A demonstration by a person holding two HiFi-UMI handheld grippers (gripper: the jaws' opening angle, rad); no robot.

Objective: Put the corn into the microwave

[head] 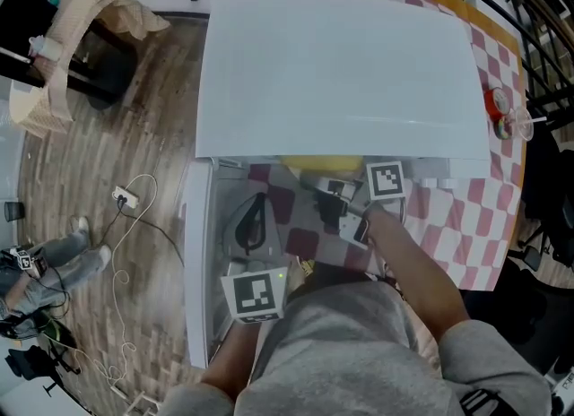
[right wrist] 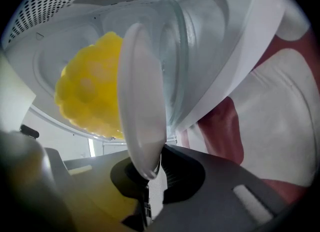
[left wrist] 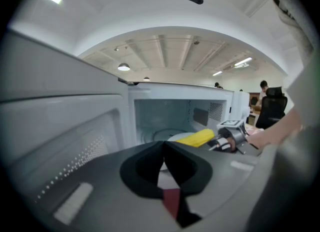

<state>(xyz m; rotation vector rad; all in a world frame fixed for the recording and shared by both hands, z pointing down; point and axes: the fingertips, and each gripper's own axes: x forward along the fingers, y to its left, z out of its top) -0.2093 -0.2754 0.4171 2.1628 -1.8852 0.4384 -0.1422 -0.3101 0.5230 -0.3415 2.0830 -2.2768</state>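
The yellow corn (head: 318, 165) lies on a white plate (right wrist: 142, 101), at the mouth of the open white microwave (head: 341, 73). My right gripper (head: 334, 197) is shut on the plate's near rim, and its view shows the rim pinched between the jaws of the right gripper (right wrist: 147, 176), with the corn (right wrist: 90, 93) beyond and the glass turntable (right wrist: 177, 41) just behind. My left gripper (head: 254, 219) hangs in front of the open door (head: 195, 262), shut with nothing in it. From the left gripper (left wrist: 164, 148) I see the corn (left wrist: 196, 137) at the cavity's entrance.
The microwave stands on a red and white checked tablecloth (head: 475, 226). A clear glass with something red (head: 500, 109) sits at the table's right edge. A chair with a beige bag (head: 76, 38) and cables (head: 126, 199) are on the wooden floor to the left.
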